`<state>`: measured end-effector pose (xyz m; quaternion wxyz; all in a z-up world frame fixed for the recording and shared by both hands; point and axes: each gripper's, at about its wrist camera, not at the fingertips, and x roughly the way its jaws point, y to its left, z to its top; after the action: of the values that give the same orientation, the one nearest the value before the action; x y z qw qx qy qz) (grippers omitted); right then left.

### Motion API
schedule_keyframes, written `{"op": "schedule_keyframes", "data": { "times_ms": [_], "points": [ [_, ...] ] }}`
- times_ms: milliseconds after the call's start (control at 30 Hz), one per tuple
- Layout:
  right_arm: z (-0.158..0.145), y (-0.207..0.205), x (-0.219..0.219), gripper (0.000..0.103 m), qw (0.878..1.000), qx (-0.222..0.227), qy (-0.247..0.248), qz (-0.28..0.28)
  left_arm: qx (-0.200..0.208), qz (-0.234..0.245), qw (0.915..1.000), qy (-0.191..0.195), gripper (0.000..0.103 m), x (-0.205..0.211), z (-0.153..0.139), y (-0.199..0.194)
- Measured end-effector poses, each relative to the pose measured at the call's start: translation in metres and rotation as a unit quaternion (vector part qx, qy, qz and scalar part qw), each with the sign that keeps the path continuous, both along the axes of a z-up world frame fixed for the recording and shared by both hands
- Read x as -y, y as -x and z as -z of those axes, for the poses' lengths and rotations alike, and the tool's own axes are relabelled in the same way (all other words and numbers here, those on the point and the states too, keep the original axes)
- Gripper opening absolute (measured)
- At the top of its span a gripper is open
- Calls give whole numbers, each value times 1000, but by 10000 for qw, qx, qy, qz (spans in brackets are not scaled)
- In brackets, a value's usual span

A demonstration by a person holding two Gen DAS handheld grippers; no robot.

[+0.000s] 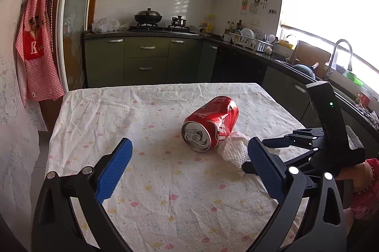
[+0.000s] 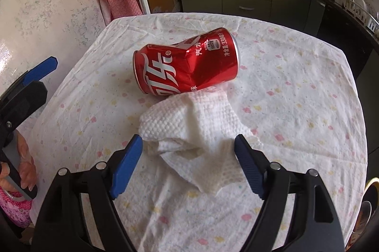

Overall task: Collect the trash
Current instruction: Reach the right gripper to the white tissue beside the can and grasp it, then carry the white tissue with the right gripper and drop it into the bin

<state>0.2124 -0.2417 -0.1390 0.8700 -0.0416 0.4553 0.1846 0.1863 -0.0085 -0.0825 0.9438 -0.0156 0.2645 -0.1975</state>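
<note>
A dented red can [image 1: 210, 124] lies on its side on the cloth-covered tabletop [image 1: 142, 110], its opened top facing the camera. A crumpled white paper towel [image 1: 233, 151] touches its right side. The left hand-held gripper [image 1: 189, 162] stands wide open with nothing between its blue pads. The right hand-held gripper [image 1: 246, 166] reaches in beside the towel.

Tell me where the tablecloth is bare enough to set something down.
Free: the tablecloth left of the crushed red can, out to its left edge, and the far strip behind the can. Crowded: the middle-right, where the crumpled paper towel touches the can and the right claw straddles the towel, open.
</note>
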Motion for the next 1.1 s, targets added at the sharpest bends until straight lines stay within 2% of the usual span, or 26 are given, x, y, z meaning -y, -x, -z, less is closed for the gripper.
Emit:
{"op": "schedule_keyframes", "data": {
  "times_ms": [67, 233, 300, 367, 633, 833, 967, 1100],
  "points": [
    [2, -3, -4, 74, 10000, 4, 75, 26, 23, 17, 10000, -35, 96, 2, 0, 1],
    [3, -6, -8, 52, 9999, -36, 120, 22, 54, 23, 9999, -87, 96, 4, -1, 3],
    [1, -4, -7, 30, 9999, 1, 113, -2, 49, 28, 9999, -83, 96, 4, -1, 3],
    [-2, 0, -5, 14, 10000, 45, 56, -37, 53, 22, 9999, -91, 96, 4, -1, 3],
    [-22, 22, 6, 11, 9994, 201, -240, -134, 39, 20, 9999, -94, 96, 4, -1, 2],
    [-46, 56, 27, 11, 9981, 466, -398, -68, 32, 32, 9999, -109, 96, 4, 0, 2],
    [-64, 83, 54, 11, 9961, 718, -482, 173, 31, 57, 9999, -153, 96, 5, 2, 1],
    [-81, 105, 96, 11, 9925, 926, -456, 652, 23, 82, 9997, -210, 96, 8, 3, 1]
  ]
}}
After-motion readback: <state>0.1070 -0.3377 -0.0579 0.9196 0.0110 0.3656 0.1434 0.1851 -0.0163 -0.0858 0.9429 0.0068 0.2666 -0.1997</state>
